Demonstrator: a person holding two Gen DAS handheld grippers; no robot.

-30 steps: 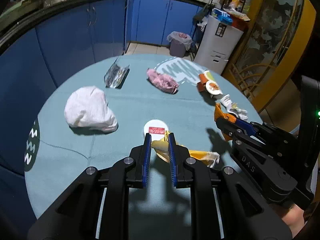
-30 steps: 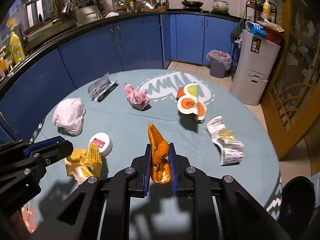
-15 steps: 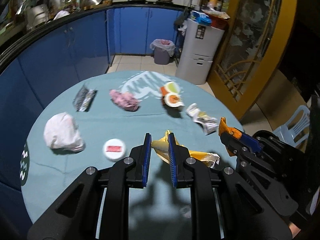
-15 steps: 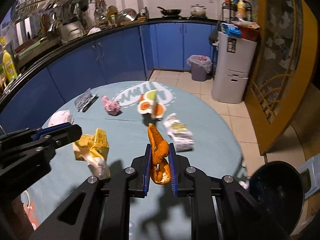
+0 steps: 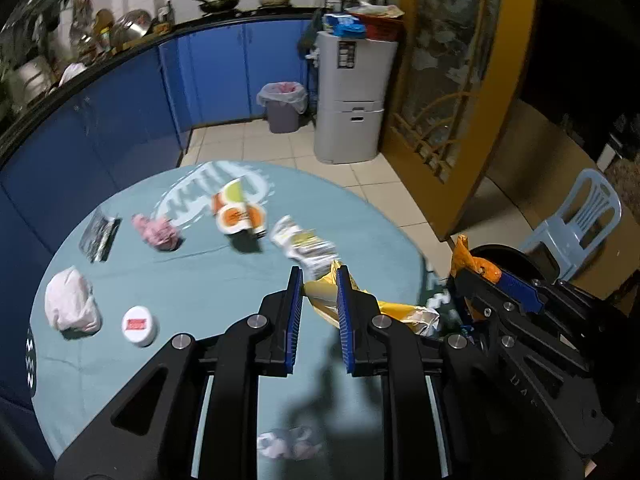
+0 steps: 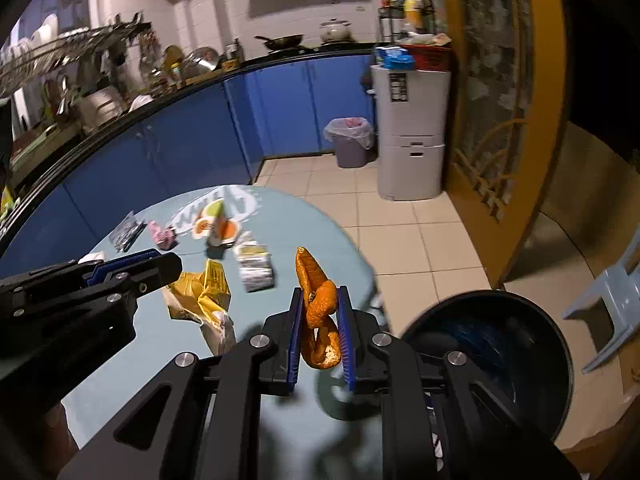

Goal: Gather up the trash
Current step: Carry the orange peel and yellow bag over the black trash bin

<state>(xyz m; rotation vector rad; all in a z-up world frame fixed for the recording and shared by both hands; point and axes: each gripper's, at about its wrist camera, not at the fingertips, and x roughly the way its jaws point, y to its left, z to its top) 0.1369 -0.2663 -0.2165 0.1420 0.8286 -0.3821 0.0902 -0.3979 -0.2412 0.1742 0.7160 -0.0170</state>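
the left hand-held gripper (image 5: 318, 280) pinches a light, crinkly yellow wrapper (image 5: 332, 300) by one fold; the right hand-held gripper (image 6: 319, 300) clamps soft, limp orange peel (image 6: 318, 308) mid-length.

left claw (image 5: 318, 280) | crumpled yellow wrapper (image 5: 348, 300) carried toward table edge | right claw (image 6: 319, 300) | orange peel (image 6: 318, 312) swung beside round black bin (image 6: 500, 340)

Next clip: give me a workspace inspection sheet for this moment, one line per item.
Surface: round table under a teal cloth.
Job's things: yellow wrapper, orange peel, dark bin beside the table.
Clutter: white bag, round lid, foil packet, pink wad, orange cup, crumpled paper.
Grippers: left gripper shut on the wrapper; right gripper shut on the peel.
Cables: nothing seen.
Surroundings: blue cabinets, lined bin, plastic chair.
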